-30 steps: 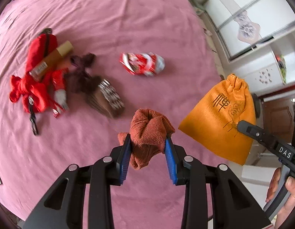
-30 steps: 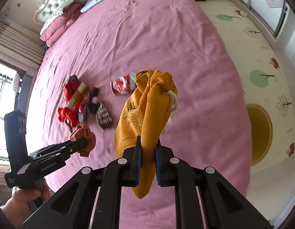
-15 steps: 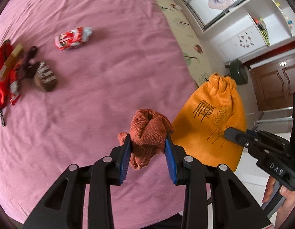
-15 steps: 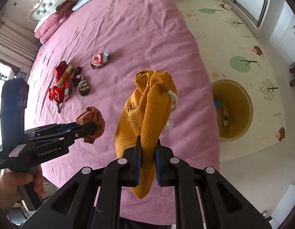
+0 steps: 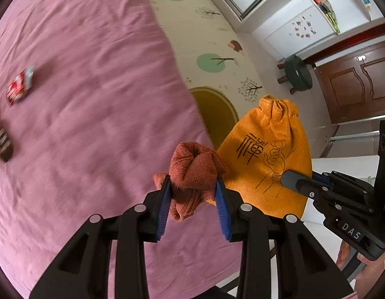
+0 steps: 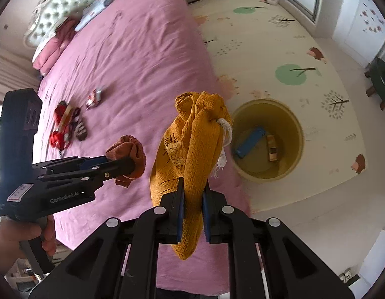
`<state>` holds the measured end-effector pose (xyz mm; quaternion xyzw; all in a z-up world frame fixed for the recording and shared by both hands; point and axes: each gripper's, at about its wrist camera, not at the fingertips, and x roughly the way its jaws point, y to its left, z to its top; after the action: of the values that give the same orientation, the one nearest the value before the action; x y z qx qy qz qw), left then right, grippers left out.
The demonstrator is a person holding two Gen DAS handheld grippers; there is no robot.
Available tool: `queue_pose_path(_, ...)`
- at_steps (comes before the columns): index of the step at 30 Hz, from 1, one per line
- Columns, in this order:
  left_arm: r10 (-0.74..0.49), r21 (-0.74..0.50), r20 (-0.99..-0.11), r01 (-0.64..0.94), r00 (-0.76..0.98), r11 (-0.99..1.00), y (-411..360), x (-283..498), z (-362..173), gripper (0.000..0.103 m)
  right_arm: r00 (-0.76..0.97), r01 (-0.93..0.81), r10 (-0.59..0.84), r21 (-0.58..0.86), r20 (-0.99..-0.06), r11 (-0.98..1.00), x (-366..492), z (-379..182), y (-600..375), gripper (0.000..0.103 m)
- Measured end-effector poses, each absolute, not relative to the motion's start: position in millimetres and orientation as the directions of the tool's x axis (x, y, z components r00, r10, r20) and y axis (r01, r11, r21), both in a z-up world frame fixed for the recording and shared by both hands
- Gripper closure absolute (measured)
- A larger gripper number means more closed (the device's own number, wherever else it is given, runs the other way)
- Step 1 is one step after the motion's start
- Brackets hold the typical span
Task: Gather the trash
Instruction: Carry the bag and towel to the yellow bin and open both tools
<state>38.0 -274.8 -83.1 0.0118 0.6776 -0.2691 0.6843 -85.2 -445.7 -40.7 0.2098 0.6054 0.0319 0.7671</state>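
Pink bed [image 6: 132,57] filling most of both views, patterned floor mat [image 6: 279,37] lying beside it. One yellow round bin [image 6: 295,154] sitting on the mat right by the bed's edge, holding two things: a blue flat box [image 6: 249,142] and a small brown box [image 6: 272,147].

One orange drawstring pouch [image 6: 192,154] hanging pinched in the right gripper [image 6: 193,211], long axis running away from the camera, cinched neck at the far end, white cord dangling on the bin side. Jaws squeezed all the way onto the fabric near the pouch's bottom end. Pouch hovering over the bed's edge, just beside the bin.

One rust-coloured balled-up cloth [image 5: 192,177] sitting clamped between the blue pads of the left gripper [image 5: 192,194], jaws partly open around the wad, a loose end drooping below. Cloth floating over the bed near its edge, close beside the pouch.

Both grippers pointing steeply down, side by side. A hand [image 6: 20,236] wrapping the left gripper's handle low in the right wrist view.

Left behind on the bed: one red-and-white wrapper [image 6: 94,98] lying alone, plus a small pile of red stuff [image 6: 61,127] and a dark packet [image 6: 80,129], too blurry to count.
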Motion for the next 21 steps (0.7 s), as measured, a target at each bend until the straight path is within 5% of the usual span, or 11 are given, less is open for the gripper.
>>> queue_pose_path(13, -0.435, -0.449, -0.890, 0.432, -0.137, 0.782, -373, 64, -96, 0.063, 0.266, 0.316, 0.224, 0.304, -0.938, 0.899, -71, -59, -542, 0.089)
queue_pose_path(16, -0.465, -0.474, -0.875, 0.435, -0.135, 0.765, -387, 74, -90, 0.041, 0.284, 0.348, 0.197, 0.292, -0.938, 0.891, -63, -57, -560, 0.078)
queue_pose_path(17, -0.471, -0.478, -0.872, 0.437, -0.133, 0.762, -389, 76, -89, 0.026, 0.288, 0.356, 0.189, 0.288, -0.939, 0.889, -62, -57, -564, 0.069)
queue_pose_path(21, -0.441, -0.432, -0.892, 0.466, -0.097, 0.772, -394, 83, -85, 0.023, 0.304, 0.380, 0.168, 0.281, -0.938, 0.881, -55, -52, -575, 0.066)
